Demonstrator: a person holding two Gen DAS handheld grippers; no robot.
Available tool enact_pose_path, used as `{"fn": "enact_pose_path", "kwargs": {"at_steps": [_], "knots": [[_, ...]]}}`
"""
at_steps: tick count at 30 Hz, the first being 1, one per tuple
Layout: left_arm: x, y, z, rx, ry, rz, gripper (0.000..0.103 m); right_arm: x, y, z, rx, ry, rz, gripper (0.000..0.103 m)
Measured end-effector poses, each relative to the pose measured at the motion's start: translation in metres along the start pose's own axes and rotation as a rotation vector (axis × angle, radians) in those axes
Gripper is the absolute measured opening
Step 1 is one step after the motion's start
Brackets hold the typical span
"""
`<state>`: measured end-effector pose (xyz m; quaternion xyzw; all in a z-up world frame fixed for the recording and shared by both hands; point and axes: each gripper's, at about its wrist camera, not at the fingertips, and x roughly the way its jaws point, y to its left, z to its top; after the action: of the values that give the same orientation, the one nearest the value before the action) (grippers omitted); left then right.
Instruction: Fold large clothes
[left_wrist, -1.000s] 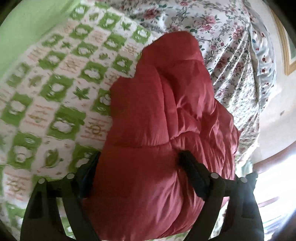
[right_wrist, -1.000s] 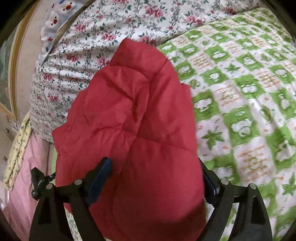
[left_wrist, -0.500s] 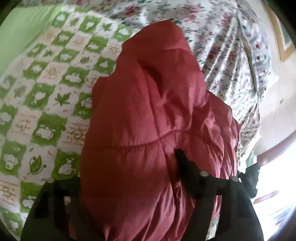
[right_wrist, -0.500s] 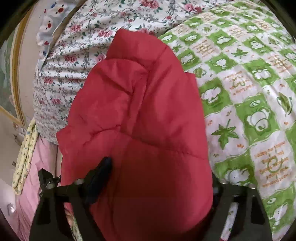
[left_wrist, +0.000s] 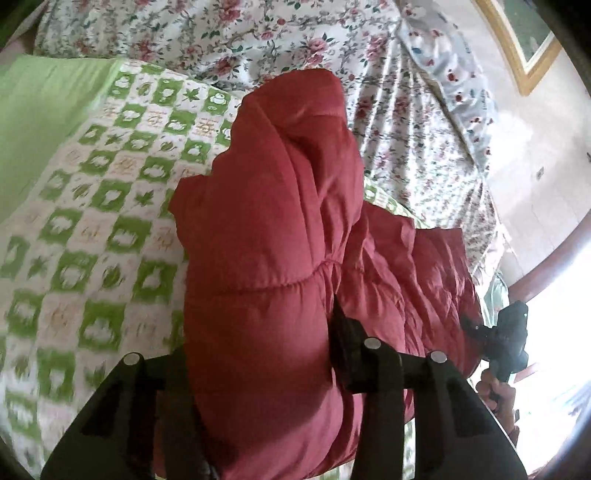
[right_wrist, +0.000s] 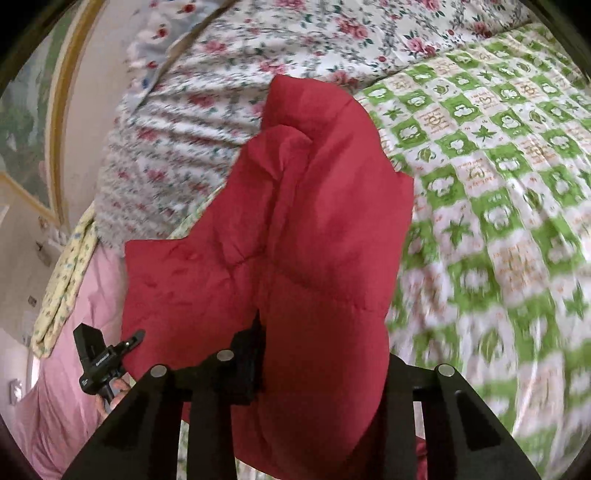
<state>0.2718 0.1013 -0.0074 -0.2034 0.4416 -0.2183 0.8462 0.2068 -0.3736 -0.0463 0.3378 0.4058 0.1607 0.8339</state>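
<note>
A red padded jacket hangs bunched between both grippers above the bed. My left gripper is shut on its thick fold; the right finger presses into the fabric and the left finger is hidden behind it. In the right wrist view the same jacket fills the middle. My right gripper is shut on it; the left finger shows and the other is covered by cloth. Each view shows the other gripper at the jacket's far side.
A green-and-white checked quilt covers the bed, also in the right wrist view. A floral duvet is heaped at the far end. A pink sheet and a framed picture lie at the bed's side.
Both grippers have closed in on the jacket and lifted it, so the fabric bunches thicker between the fingers. The views have tilted up toward the floral duvet.
</note>
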Motion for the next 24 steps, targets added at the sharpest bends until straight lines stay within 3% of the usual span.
{"fn": "enact_pose_path", "kwargs": {"at_steps": [14,24], "knots": [[-0.098,0.011,-0.126,-0.052,-0.011,-0.011,0.04,-0.057,0.021,-0.112,-0.022,0.05,0.054,0.034],[-0.097,0.025,-0.142,-0.056,0.006,-0.003,0.04,-0.062,0.002,-0.141,0.035,0.023,0.051,0.036]]}}
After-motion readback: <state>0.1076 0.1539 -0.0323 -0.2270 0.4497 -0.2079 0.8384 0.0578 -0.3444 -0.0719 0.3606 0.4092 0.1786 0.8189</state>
